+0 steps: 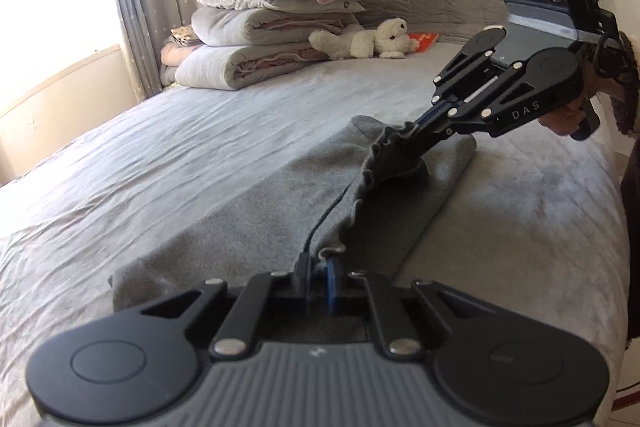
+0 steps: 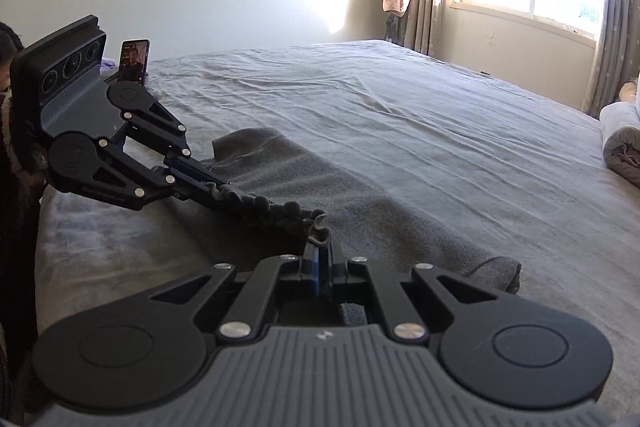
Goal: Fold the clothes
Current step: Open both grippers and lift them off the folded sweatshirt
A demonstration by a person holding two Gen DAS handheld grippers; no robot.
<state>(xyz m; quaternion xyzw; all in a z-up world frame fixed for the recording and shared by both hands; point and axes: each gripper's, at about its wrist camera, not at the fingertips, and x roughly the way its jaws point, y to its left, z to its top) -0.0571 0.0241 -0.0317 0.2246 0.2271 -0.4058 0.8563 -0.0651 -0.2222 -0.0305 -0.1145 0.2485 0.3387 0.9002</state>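
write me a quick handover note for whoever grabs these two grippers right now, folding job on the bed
Left gripper: shut on the ruffled edge of the grey garment, near its own end.
Right gripper: shut on the same ruffled edge at the other end; the edge is lifted between the two.
The garment's body lies flat along the near side of the bed, in a long strip that looks already folded lengthwise.
Left to do, probably: carry the held edge across, lay it down, smooth it, then fold the strip shorter.
Away from the work: stacked bedding and a plush toy by the headboard, a phone propped up at the far edge.
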